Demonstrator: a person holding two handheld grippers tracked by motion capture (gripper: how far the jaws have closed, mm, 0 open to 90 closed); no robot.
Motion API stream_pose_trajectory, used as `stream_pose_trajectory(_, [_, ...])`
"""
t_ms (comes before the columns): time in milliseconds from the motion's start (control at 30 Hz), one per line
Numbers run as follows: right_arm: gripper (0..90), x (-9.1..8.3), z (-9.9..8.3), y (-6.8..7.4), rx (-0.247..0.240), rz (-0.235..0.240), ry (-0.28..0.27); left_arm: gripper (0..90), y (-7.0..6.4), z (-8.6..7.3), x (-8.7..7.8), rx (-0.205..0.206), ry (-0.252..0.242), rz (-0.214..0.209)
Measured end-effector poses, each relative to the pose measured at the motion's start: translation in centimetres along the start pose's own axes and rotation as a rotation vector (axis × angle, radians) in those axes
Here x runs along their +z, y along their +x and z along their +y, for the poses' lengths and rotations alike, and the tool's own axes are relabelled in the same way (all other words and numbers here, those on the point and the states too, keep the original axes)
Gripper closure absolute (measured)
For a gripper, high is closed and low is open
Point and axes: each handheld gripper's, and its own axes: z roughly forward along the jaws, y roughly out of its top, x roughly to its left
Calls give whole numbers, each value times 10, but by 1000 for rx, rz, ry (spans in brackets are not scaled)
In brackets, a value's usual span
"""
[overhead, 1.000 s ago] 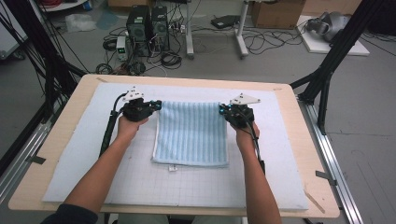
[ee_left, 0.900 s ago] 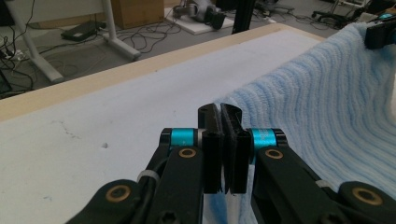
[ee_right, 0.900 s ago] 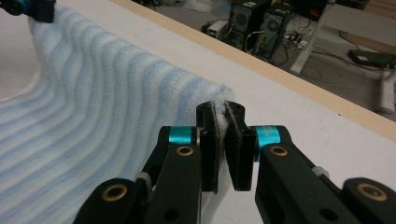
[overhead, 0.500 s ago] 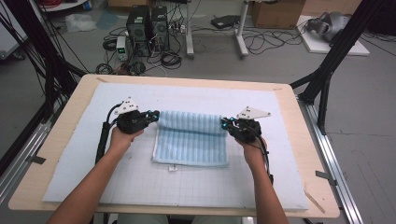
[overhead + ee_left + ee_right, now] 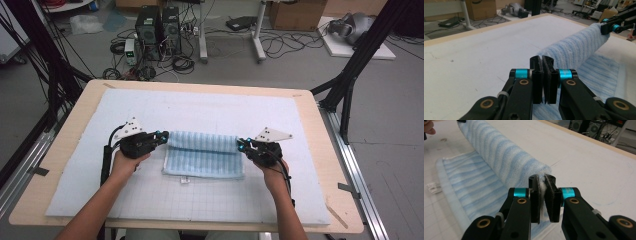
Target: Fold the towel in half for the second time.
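Note:
A light blue striped towel [image 5: 202,155] lies in the middle of the white mat, its far edge lifted and curled over toward me. My left gripper [image 5: 162,136] is shut on the towel's far left corner; my right gripper [image 5: 241,145] is shut on the far right corner. In the left gripper view the jaws [image 5: 541,62] pinch the cloth, and the raised towel [image 5: 571,48] runs off to the other gripper [image 5: 610,26]. In the right gripper view the closed jaws [image 5: 542,181] hold white terry, and the towel [image 5: 499,157] arches away. A small white label [image 5: 184,180] shows at the near edge.
The white gridded mat [image 5: 200,112] covers a wooden tabletop [image 5: 330,150], with bare mat on every side of the towel. Black frame legs [image 5: 350,75] stand at the table's right and left. Computers and cables [image 5: 160,30] sit on the floor beyond the far edge.
Both grippers, shut on the towel's far corners, have moved toward me and spread slightly apart, folding the far edge over the near half. The towel looks shorter front to back.

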Motion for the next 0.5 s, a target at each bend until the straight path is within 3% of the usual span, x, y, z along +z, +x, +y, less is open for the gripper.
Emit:
stream_pose_trajectory(300, [835,-11,-18,17,-4,32,-9,865,-13,-19,-13,-2,44,-33])
stream_pose_trajectory(500, [835,-16,-27,20,-1,39,-4,865,-23,-21,-20,1,50,-64])
